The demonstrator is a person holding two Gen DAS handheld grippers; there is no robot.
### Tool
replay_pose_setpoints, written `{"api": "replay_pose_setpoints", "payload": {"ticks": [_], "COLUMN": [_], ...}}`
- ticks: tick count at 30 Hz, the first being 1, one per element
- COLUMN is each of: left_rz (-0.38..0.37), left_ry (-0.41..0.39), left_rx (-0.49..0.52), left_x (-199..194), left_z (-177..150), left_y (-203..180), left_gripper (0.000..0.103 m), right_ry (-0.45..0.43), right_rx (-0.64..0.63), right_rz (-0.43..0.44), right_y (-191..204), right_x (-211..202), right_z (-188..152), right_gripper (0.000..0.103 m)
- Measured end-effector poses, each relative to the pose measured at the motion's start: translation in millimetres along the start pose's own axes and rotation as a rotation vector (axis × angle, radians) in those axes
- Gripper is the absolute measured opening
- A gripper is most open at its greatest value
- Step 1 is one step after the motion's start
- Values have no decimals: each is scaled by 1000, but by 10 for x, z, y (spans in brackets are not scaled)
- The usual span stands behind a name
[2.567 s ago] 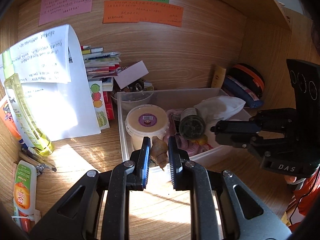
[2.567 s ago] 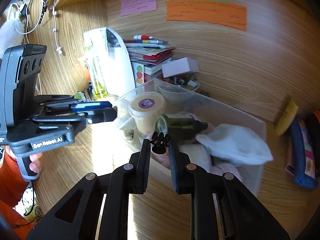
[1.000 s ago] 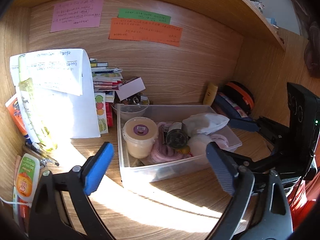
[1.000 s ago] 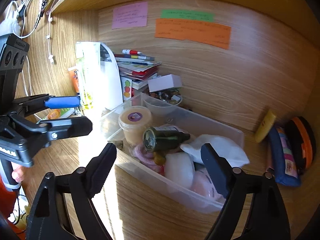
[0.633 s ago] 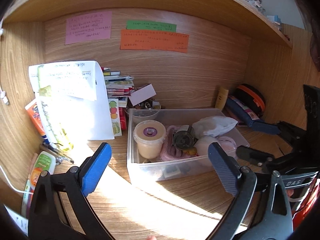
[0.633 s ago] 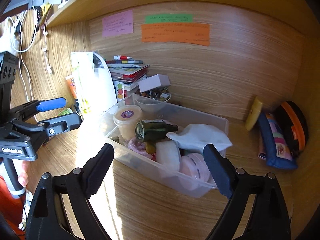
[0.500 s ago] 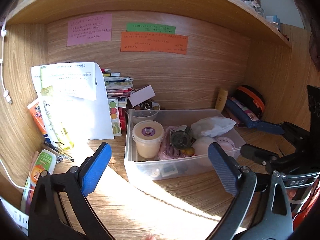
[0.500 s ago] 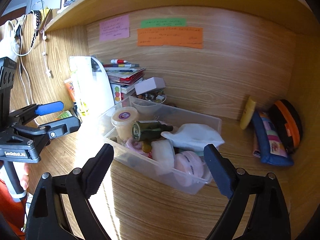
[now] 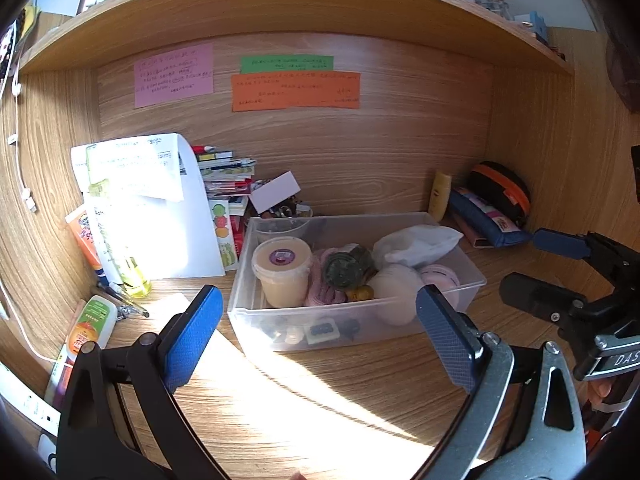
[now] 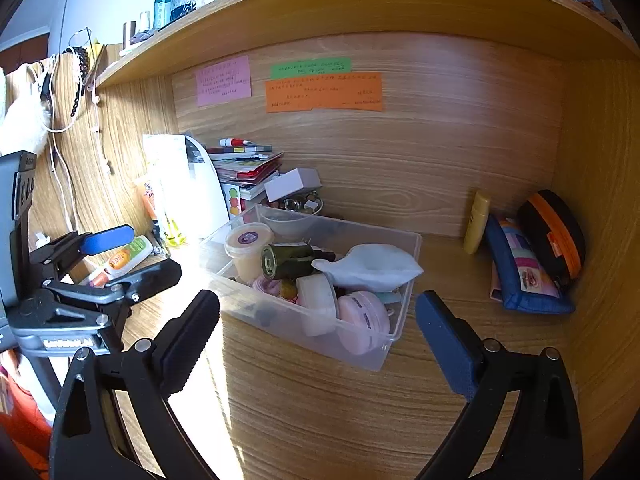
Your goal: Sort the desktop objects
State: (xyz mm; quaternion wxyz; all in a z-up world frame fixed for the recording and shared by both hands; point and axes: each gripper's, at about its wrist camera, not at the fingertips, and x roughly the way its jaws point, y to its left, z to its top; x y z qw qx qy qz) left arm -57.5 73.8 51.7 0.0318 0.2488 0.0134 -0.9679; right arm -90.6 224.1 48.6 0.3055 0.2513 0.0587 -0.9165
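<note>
**Both grippers wide and empty in front of the filled bin**

While our left gripper [image 9: 316, 332] hangs over the wooden desk [image 9: 320, 400] with its blue pads spread wide and nothing between them, the clear plastic bin [image 9: 360, 320] sits just ahead of its fingertips, apart from them. Our right gripper [image 10: 316, 332] is likewise unloaded: its jaws are opening, already very wide, and no object lies between the pads. The bin's near corner [image 10: 384, 356] sits ahead of it, between the lines of the two fingers but not touched by either.

Inside the bin, seen ahead of our left gripper, we find a lidded cream tub [image 9: 282, 270] at the left end, a dark green bottle [image 9: 346, 268] lying on its side next to it, a white cloth [image 9: 416, 244] toward the far right, and a pink round case [image 9: 440, 276] near the right wall. Small items lie against the near wall, too blurred to name.

To the left of our left gripper, a yellow spray bottle [image 9: 128, 264] stands before a white sheet of paper [image 9: 160, 216], and a tube with an orange label [image 9: 90, 322] lies flat on the desk. Far ahead to the right, a yellow tube [image 9: 440, 196], a blue pencil case [image 9: 488, 220] and a black-and-orange pouch [image 9: 500, 192] rest against the back corner.
</note>
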Motion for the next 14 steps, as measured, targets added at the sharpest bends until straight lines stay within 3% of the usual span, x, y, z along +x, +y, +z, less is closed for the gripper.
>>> {"api": "replay_pose_setpoints", "payload": {"ticks": [14], "left_rz": [-4], "left_ry": [-31], "left_rx": [27], "left_x": [16], "left_z": [-41], "left_y": [-91], "left_gripper": [98], "right_ry": [20], "right_rx": [20], "right_rz": [5], "right_y": [-35], "right_x": [29], "right_z": [-47], "right_gripper": [98]}}
